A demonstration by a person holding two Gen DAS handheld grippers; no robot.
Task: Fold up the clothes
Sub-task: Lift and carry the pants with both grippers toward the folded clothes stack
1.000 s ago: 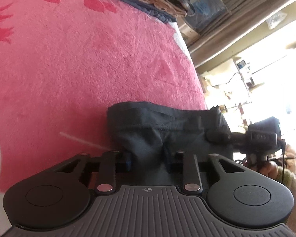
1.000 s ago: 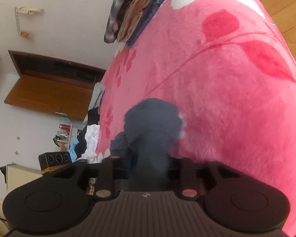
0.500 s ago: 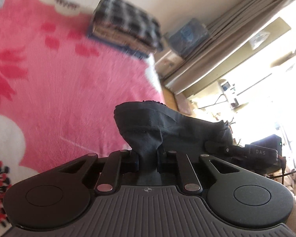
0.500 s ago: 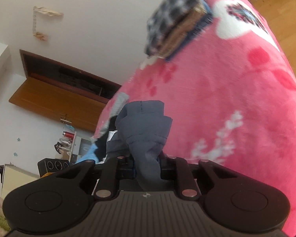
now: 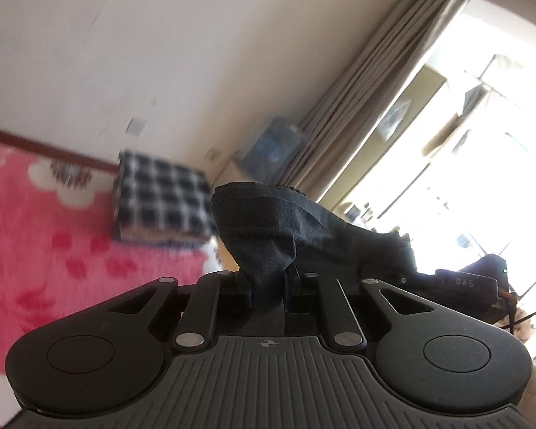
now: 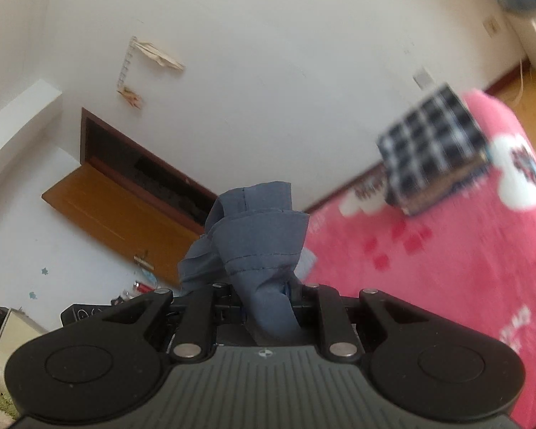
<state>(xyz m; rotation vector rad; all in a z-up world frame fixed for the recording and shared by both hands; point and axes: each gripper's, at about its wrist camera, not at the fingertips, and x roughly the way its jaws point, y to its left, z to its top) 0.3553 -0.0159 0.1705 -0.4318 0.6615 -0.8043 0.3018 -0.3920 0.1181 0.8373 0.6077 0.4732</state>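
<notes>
A dark grey garment (image 5: pixel 286 221) is pinched in my left gripper (image 5: pixel 268 286), which is shut on it; the cloth stretches off to the right toward the other gripper's body (image 5: pixel 461 282). In the right wrist view the same garment (image 6: pixel 257 239) looks blue-grey and bunches up between the shut jaws of my right gripper (image 6: pixel 268 296). Both grippers hold it in the air above the pink flowered blanket (image 5: pixel 53 261), which also shows in the right wrist view (image 6: pixel 446 268).
A stack of folded clothes with a black-and-white check top (image 5: pixel 160 196) sits at the blanket's far end by the wall, also in the right wrist view (image 6: pixel 436 150). Curtains (image 5: pixel 375 82) and a bright window lie right. A wooden door (image 6: pixel 125 214) stands left.
Both grippers have risen well above the blanket with the garment and tilted up, so the wall and the far stack now fill the views. Both stay shut on the cloth.
</notes>
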